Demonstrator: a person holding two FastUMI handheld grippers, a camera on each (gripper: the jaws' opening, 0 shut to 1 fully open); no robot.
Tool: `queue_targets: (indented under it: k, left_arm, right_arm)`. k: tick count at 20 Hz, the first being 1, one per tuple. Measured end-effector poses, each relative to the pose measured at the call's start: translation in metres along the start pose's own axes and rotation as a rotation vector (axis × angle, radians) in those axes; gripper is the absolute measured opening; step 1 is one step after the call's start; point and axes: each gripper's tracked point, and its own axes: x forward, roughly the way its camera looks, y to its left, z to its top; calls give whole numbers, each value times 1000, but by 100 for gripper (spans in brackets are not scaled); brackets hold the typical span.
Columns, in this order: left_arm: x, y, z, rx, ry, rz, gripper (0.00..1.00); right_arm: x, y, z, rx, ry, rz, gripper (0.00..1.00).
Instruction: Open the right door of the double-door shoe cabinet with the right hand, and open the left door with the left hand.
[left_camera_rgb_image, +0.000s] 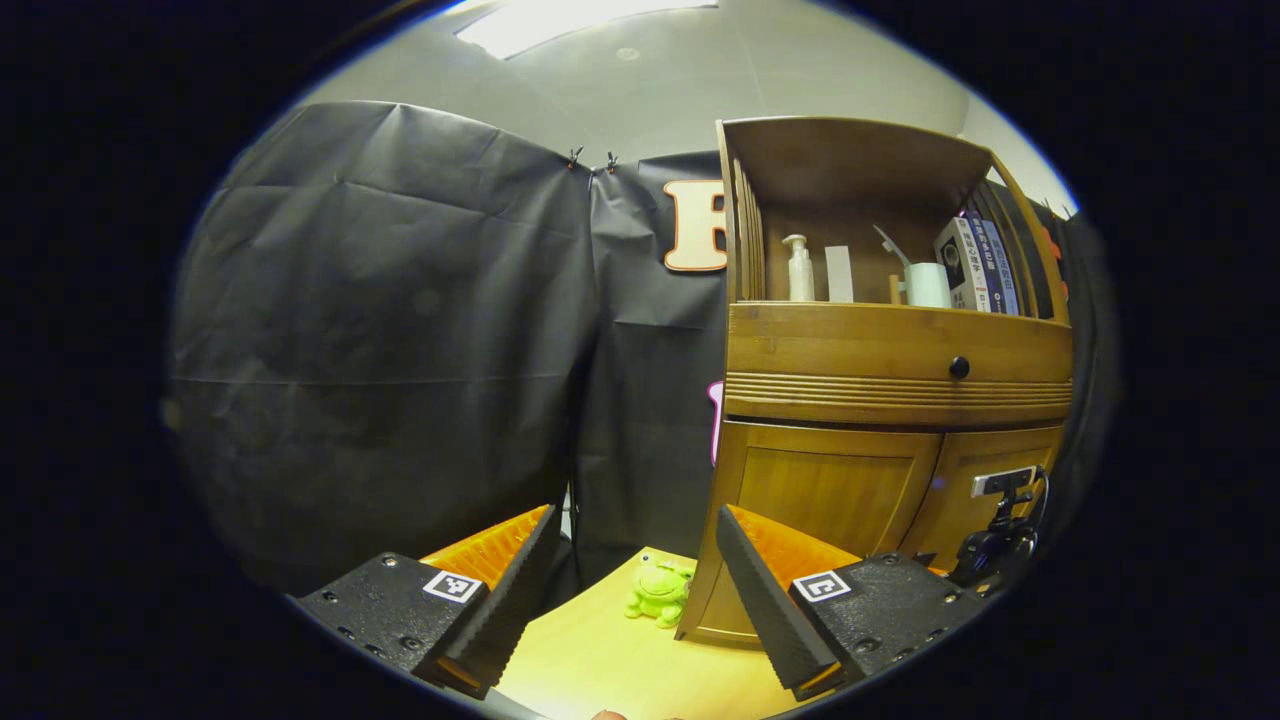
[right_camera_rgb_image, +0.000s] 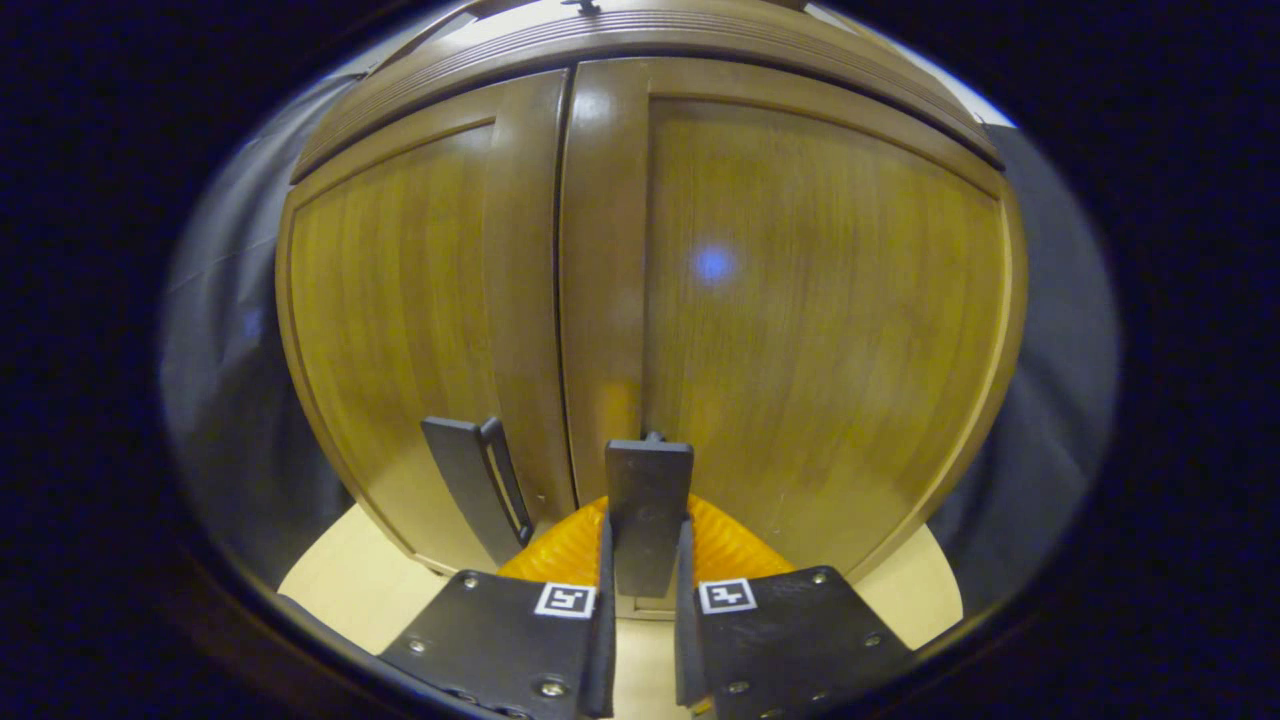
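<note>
The right gripper (right_camera_rgb_image: 645, 560) is pinched on the dark flat handle (right_camera_rgb_image: 649, 500) of the brown wooden right door (right_camera_rgb_image: 800, 300) directly ahead; judged rigid, light, hinge-guided; pull by that handle; the left door's handle (right_camera_rgb_image: 478, 485) stands just beside; the left gripper (left_camera_rgb_image: 630, 590) hangs spread, well apart.

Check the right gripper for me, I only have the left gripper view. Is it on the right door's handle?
Observer: Yes. In the right gripper view, the right gripper is closed on the right door handle, one finger on each side.
Operator: Door open at all?
Observer: No. The right door sits flush with the left door, and the seam between them is closed.
Operator: Left handle clear?
Observer: Yes, the left door handle is free, with nothing touching it.
</note>
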Motion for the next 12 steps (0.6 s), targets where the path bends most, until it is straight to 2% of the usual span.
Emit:
queue_targets:
  k: [1, 7, 12]
  left_arm:
    - [0, 0, 0, -3, 1, -5, 97]
    - [-3, -7, -5, -18, 12, -46, 95]
    - [-8, -19, -8, -20, 18, -104, 95]
  right_arm:
    - [-2, -1, 0, 4, -3, 0, 24]
    - [-1, -1, 3, 20, -7, 13, 24]
    - [-1, -3, 3, 29, -12, -12, 23]
